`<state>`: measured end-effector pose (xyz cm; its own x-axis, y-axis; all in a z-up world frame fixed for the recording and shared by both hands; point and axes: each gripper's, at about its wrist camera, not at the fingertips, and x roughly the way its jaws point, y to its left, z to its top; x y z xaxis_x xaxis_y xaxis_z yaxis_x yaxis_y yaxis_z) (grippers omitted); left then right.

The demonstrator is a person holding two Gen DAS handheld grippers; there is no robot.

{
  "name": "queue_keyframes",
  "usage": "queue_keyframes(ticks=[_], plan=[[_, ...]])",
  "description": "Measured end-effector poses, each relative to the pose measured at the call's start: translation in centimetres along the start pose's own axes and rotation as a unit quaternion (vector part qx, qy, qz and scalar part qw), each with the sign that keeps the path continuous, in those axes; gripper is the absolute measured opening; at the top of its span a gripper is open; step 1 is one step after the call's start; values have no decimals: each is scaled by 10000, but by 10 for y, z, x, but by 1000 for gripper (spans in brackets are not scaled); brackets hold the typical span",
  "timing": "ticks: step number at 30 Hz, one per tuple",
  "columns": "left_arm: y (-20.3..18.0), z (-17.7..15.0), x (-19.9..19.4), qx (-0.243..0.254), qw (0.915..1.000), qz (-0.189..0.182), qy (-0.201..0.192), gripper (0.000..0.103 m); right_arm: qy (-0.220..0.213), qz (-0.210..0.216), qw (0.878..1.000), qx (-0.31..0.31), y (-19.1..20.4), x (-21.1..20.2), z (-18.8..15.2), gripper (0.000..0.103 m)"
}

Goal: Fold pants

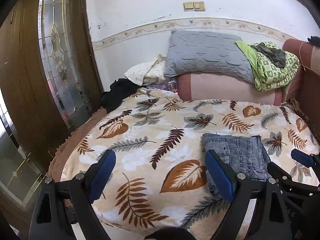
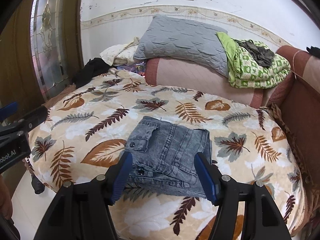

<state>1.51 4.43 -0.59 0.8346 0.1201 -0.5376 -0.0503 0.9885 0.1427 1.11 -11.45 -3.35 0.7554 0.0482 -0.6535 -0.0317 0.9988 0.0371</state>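
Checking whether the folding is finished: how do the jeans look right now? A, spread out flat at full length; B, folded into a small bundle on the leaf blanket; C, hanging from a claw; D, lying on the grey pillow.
B: the jeans lie as a compact folded bundle on the leaf blanket, with both claws open and holding nothing.

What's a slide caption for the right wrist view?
Open right claw poised over folded jeans on a leaf-print blanket, left claw off to the side.
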Motion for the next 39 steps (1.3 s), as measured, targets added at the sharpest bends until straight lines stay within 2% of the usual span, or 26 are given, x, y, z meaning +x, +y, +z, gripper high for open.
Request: queue_keyframes(ticks=[15, 39], plan=[[24, 2, -2, -171, 9998, 99, -76, 91, -280, -95, 9990, -349, 24, -9, 10, 69], [19, 5, -6, -111, 9996, -225, -110, 91, -321, -21, 9986, -416, 27, -5, 9, 70]])
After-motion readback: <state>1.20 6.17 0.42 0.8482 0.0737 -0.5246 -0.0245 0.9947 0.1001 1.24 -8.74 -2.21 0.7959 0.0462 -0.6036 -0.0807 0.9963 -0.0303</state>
